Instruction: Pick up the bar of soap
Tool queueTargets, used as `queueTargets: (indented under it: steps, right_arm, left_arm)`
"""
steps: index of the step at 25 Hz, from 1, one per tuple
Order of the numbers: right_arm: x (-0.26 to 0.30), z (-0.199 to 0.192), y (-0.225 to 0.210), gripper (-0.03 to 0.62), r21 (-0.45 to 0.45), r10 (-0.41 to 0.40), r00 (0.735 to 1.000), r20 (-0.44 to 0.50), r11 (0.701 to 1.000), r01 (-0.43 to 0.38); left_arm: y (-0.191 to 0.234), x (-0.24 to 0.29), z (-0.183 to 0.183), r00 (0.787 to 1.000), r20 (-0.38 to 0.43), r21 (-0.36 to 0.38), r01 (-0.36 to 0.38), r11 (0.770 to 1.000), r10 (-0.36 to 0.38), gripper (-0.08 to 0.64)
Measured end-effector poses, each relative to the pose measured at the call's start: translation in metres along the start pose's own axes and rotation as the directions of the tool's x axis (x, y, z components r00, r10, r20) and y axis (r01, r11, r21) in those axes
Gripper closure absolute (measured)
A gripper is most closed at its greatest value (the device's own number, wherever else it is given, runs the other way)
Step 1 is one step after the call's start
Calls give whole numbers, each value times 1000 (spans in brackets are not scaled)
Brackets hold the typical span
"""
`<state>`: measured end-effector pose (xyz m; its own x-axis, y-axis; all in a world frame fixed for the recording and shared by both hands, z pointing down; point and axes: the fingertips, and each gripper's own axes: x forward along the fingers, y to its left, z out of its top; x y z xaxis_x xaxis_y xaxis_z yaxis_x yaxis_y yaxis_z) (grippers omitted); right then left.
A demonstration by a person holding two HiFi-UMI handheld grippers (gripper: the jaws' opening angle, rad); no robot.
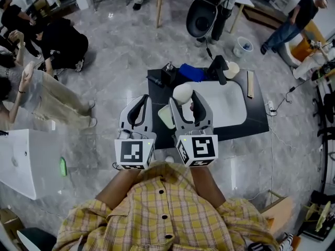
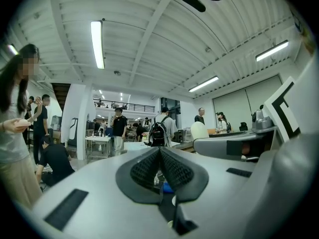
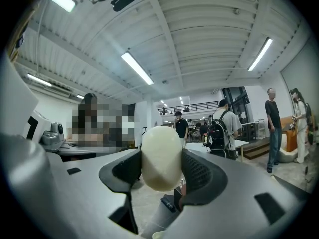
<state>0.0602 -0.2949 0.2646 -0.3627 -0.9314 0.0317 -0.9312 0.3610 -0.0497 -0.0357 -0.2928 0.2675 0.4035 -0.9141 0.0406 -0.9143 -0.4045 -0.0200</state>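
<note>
The right hand-held gripper (image 3: pixel 160 172) is clamping the cream bar of soap (image 3: pixel 160 153) over the desk (image 1: pixel 157 90), while the left hand-held gripper (image 2: pixel 160 157) is hovering alongside, jaws pressed together.

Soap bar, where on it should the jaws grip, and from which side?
Grip across its short width, pads on the two long sides near the middle, as the right gripper holds it now. The soap is a smooth rounded oval, so its tapering ends would likely slip. Come in square to its long axis.

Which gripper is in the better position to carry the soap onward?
Right. The right gripper is clamped on the bar of soap; the left gripper is shut, with nothing between its jaws.
</note>
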Motion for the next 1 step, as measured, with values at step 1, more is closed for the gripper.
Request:
queueTargets:
  steps: [1]
  right_arm:
    - [1,-2,0,334,-3,-2,1000,-1,1000,2]
  left_arm:
    - [0,0,-2,1000,0,2,1,1000,-1,548]
